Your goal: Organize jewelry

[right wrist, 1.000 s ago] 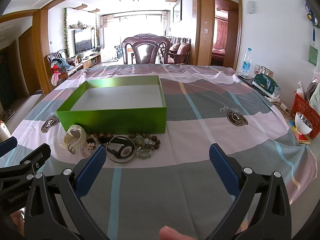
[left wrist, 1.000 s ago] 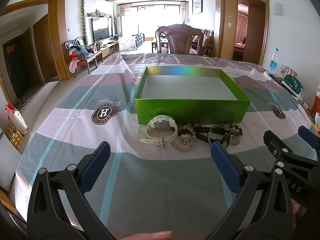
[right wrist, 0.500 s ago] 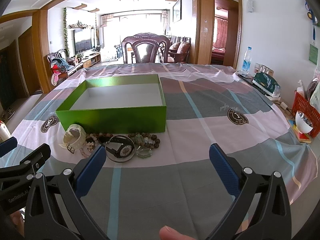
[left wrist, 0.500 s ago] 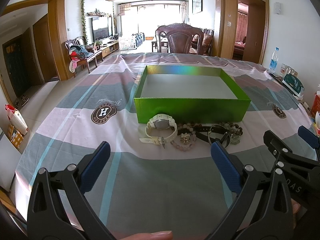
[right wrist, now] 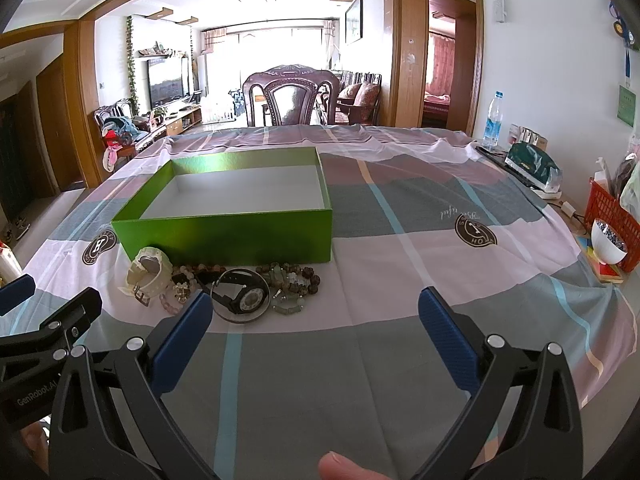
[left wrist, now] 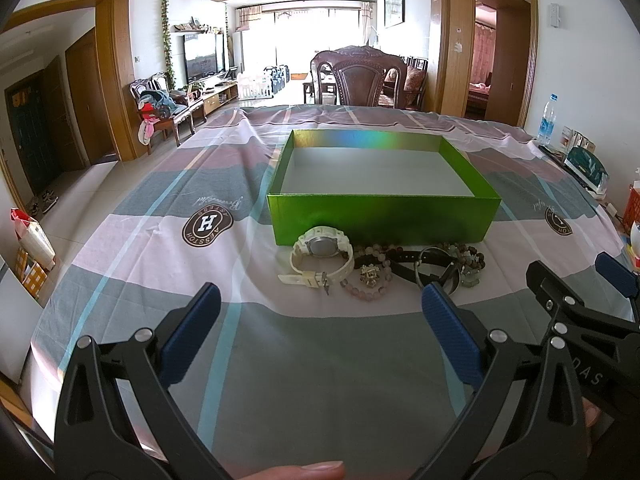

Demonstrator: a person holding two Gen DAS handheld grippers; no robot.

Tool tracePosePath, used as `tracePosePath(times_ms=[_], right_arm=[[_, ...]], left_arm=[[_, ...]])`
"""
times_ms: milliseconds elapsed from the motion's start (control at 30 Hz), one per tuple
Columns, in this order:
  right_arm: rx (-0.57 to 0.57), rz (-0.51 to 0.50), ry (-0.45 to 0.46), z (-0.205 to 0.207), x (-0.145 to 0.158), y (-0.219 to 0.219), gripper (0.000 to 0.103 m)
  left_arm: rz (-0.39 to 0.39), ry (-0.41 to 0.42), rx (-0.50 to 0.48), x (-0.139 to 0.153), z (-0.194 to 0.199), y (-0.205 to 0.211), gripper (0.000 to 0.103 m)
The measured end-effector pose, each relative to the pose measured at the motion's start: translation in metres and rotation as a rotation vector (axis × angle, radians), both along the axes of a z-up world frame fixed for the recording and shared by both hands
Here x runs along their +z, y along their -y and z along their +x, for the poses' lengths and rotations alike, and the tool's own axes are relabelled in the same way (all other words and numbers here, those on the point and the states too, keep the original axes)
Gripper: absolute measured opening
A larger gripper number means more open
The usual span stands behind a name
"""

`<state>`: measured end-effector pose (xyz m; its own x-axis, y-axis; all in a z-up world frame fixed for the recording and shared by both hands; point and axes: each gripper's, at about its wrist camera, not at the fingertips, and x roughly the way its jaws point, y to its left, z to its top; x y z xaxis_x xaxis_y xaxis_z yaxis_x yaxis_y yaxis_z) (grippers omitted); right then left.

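Note:
An empty green box (left wrist: 384,220) (right wrist: 228,236) stands on the checked tablecloth. In front of it lie a white watch (left wrist: 320,256) (right wrist: 148,272), a pink bead bracelet (left wrist: 370,280), a black watch (left wrist: 434,266) (right wrist: 244,298) and green and brown bead bracelets (left wrist: 468,262) (right wrist: 292,280). My left gripper (left wrist: 320,312) is open and empty, a short way before the white watch. My right gripper (right wrist: 312,316) is open and empty, just before and to the right of the black watch. Each gripper shows at the edge of the other's view.
A wooden chair (left wrist: 368,76) stands beyond the table's far edge. At the right edge are a water bottle (right wrist: 494,120), a dark green bag (right wrist: 532,168), a red basket (right wrist: 612,216) and a white bowl (right wrist: 608,242). The floor drops away at the left.

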<state>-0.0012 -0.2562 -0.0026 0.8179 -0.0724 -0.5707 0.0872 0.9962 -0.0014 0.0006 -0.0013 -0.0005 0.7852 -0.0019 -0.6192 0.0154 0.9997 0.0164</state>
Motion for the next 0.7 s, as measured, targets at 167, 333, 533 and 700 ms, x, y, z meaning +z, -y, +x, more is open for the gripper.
tracePosePath(times_ms=[167,333,533,700], right_arm=[[-0.001,0.001,-0.002,0.0001,-0.0003,0.0005,0.101],[0.000,0.002,-0.004,0.0002,-0.0002,0.0006,0.101],[0.000,0.002,-0.003,0.0000,-0.0028,0.0005,0.101],[0.000,0.003,-0.004,0.0004,-0.0018,0.0005,0.101]], left_arm=[[0.000,0.000,-0.001,0.0002,0.0000,-0.0004,0.099],[0.000,-0.001,-0.001,0.0002,0.0001,-0.0004,0.099],[0.000,-0.002,-0.001,0.0002,0.0001,-0.0003,0.099],[0.000,-0.002,-0.001,0.0001,0.0002,-0.0002,0.099]])
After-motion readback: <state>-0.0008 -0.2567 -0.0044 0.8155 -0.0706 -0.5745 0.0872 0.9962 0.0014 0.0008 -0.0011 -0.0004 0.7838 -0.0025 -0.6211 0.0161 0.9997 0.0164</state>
